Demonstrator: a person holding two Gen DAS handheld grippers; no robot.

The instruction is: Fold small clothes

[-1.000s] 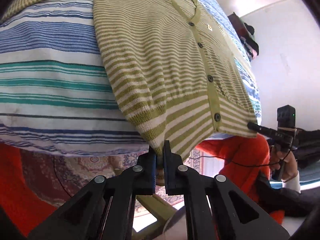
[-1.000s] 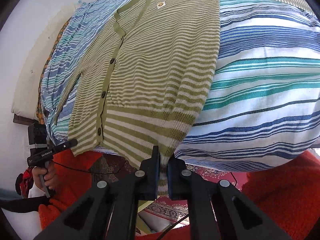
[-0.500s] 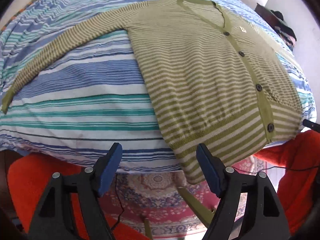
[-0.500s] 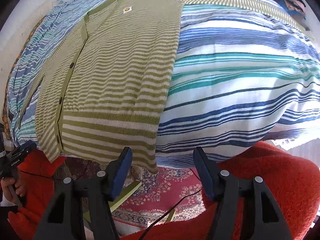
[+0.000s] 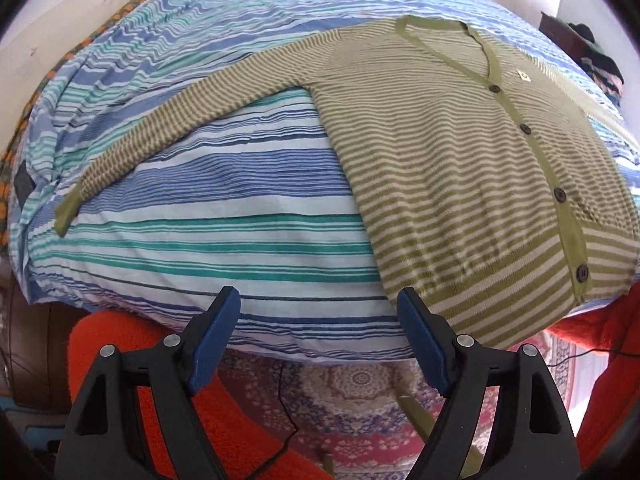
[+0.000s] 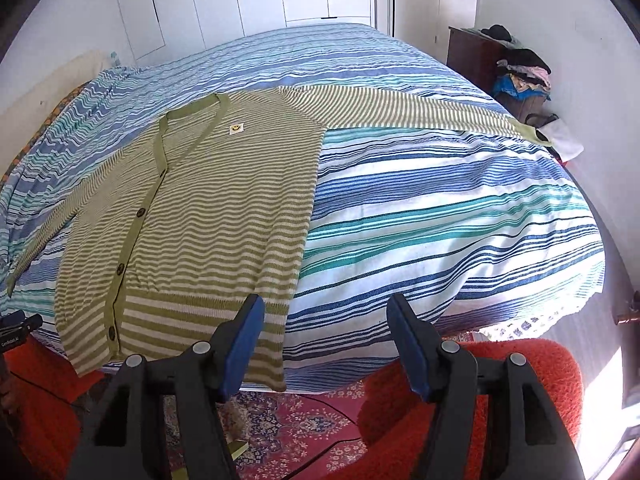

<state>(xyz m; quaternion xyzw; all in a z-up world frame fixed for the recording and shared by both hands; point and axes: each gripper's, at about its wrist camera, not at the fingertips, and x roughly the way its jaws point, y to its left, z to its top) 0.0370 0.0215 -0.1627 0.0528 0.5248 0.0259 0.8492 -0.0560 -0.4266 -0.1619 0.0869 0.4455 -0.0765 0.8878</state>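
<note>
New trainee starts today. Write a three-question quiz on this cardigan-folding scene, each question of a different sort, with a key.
1. True or false: the left gripper is shut on the cardigan.
2. Multiple choice: the cardigan's sleeves are A) folded across the chest, B) spread out to both sides on the bed, C) tucked under the body.
3. Fill in: the small patch near the neckline shows a ____ face.

Key: 1 false, as both it and the right gripper are open and hold nothing; 2 B; 3 smiley.

Green-and-cream striped cardigan (image 5: pixel 460 184); blue, teal, white striped bedsheet (image 5: pixel 224 216).
</note>
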